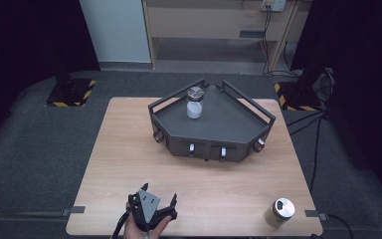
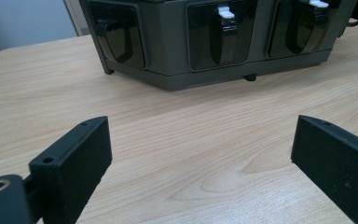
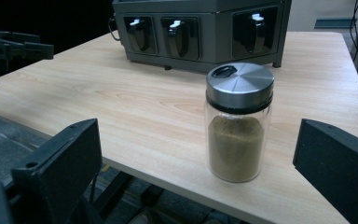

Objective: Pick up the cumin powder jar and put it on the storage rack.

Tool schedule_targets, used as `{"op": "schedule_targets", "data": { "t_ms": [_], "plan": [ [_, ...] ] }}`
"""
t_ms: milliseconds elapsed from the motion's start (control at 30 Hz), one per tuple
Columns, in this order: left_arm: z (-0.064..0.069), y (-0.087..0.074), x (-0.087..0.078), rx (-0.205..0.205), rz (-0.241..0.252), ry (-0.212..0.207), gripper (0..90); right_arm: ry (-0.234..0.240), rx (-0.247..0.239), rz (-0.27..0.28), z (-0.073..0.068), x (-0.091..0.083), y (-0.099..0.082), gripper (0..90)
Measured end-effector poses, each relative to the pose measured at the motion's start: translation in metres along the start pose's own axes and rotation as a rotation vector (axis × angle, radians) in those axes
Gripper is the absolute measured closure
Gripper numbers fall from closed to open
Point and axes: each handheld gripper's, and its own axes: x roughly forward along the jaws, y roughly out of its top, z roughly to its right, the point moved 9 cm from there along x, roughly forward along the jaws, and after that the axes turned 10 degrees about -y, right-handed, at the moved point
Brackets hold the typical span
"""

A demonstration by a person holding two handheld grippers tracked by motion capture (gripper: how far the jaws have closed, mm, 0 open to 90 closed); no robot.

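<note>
Right gripper (image 3: 198, 163) spread wide, nothing pinched; brown spice jar (image 3: 239, 122) upright just ahead, in line with the gap between the jaws, near the table (image 3: 135, 107) edge. Left gripper (image 2: 200, 154) likewise spread over bare wood. Farther ahead of both, dark rack (image 1: 211, 122), white-filled jar (image 1: 195, 102) on top.

At the bottom centre-left of the high view a hand (image 1: 146, 226) grips the left hand-held gripper (image 1: 160, 195), jaws spread wide; the right hand-held gripper (image 3: 196, 154) likewise gapes.
</note>
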Motion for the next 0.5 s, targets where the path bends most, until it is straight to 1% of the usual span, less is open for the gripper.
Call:
{"op": "schedule_targets", "data": {
  "t_ms": [100,233,267,500],
  "plan": [
    [0.0,0.0,-0.001,0.003,0.01,0.015,4.1,-0.001,-0.004,-0.004,0.002,0.003,0.004,1.7],
    [-0.001,0.001,-0.002,0.0,0.014,0.02,4.0,-0.001,-0.006,-0.011,0.005,0.01,0.008,1.7],
    [-0.001,0.001,-0.002,0.0,0.014,0.018,4.0,0.0,-0.01,-0.02,0.006,0.012,0.009,1.8],
    [0.001,0.0,0.0,0.004,0.006,0.011,4.0,-0.003,-0.028,-0.036,0.014,0.025,0.016,2.0]
  ]
}}
